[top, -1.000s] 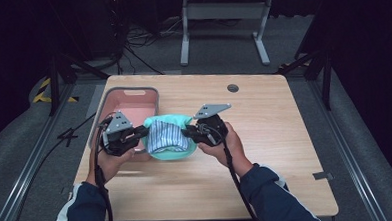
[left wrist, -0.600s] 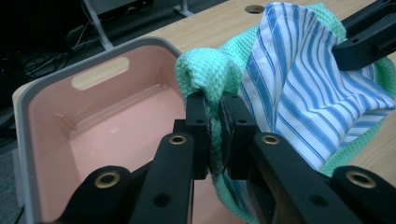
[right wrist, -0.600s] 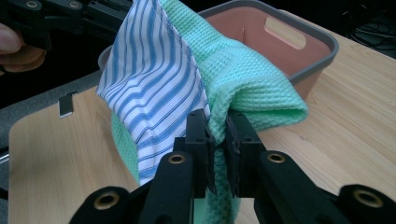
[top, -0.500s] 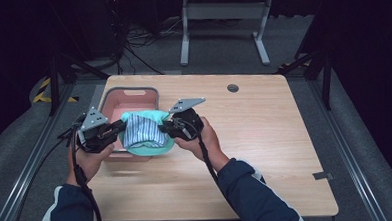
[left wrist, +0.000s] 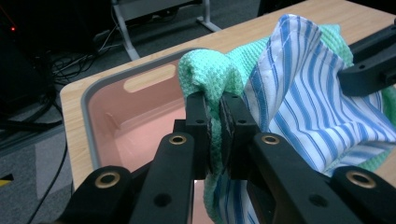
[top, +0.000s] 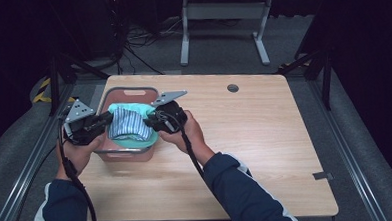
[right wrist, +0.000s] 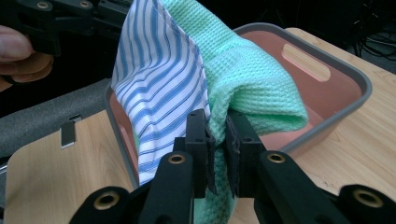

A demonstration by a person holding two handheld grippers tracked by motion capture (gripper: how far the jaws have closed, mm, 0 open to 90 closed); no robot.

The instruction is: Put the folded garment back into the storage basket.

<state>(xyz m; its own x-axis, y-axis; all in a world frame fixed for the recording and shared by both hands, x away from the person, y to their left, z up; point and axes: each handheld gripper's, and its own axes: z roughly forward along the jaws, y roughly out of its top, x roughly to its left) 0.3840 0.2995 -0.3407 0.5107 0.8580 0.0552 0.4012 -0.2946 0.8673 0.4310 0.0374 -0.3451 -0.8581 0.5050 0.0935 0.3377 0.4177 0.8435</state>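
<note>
So the person has both grippers pinched on a bundle of two cloths, a green waffle-weave towel (top: 134,113) and a blue-striped cloth (top: 128,124), held stretched over the pink bin (top: 128,154) at the table's (top: 266,152) left side. The left gripper (left wrist: 218,122) has its jaws closed on a fold of green towel, and the right gripper (right wrist: 219,140) is clamped on the green edge too, with the striped cloth hanging just beside it.

Looks like the bundle is going into the bin. To do it well, both hands should probably lower together, keeping the cloth centered over the opening so no corner drapes over the rim, then let go at once.

Hard to tell whether either gripper actually catches the striped cloth, or whether anything already sits in the bin; the cloth covers most of its floor from above.
</note>
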